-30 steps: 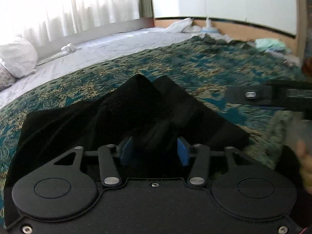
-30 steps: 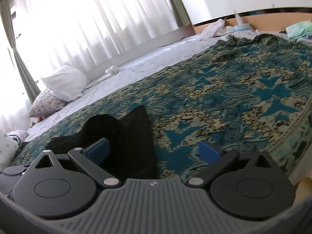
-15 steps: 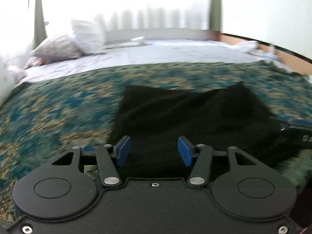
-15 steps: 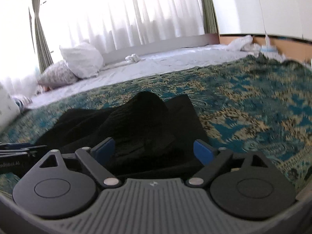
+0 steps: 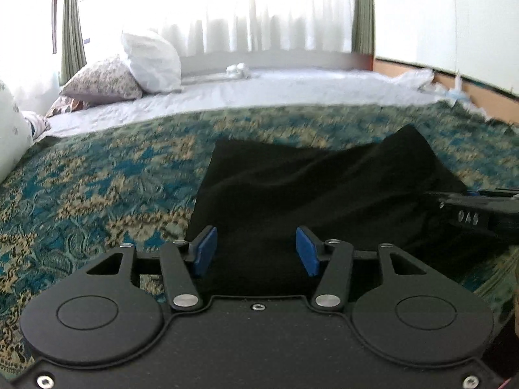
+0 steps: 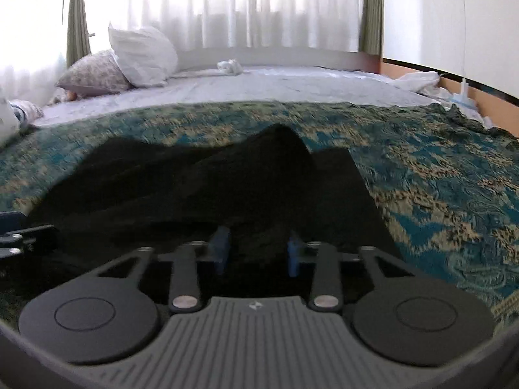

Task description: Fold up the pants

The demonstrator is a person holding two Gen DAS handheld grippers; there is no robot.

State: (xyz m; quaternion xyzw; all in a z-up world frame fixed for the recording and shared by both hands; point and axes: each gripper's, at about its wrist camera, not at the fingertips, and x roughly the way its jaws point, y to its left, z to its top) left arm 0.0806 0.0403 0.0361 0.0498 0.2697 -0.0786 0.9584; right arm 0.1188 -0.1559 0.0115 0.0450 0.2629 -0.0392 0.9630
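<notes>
Both grippers are reaching over the black pants (image 5: 324, 188) lying on the patterned bedspread (image 5: 97, 181). On my left gripper (image 5: 256, 251) the 2 blue pads are standing apart with cloth between them; I cannot tell if they are pinching it. My right gripper (image 6: 258, 251) has just been closing, its pads now pressing a raised fold of the pants. Blur is smearing the bedspread; dark folds are hiding the fingertips.
</notes>
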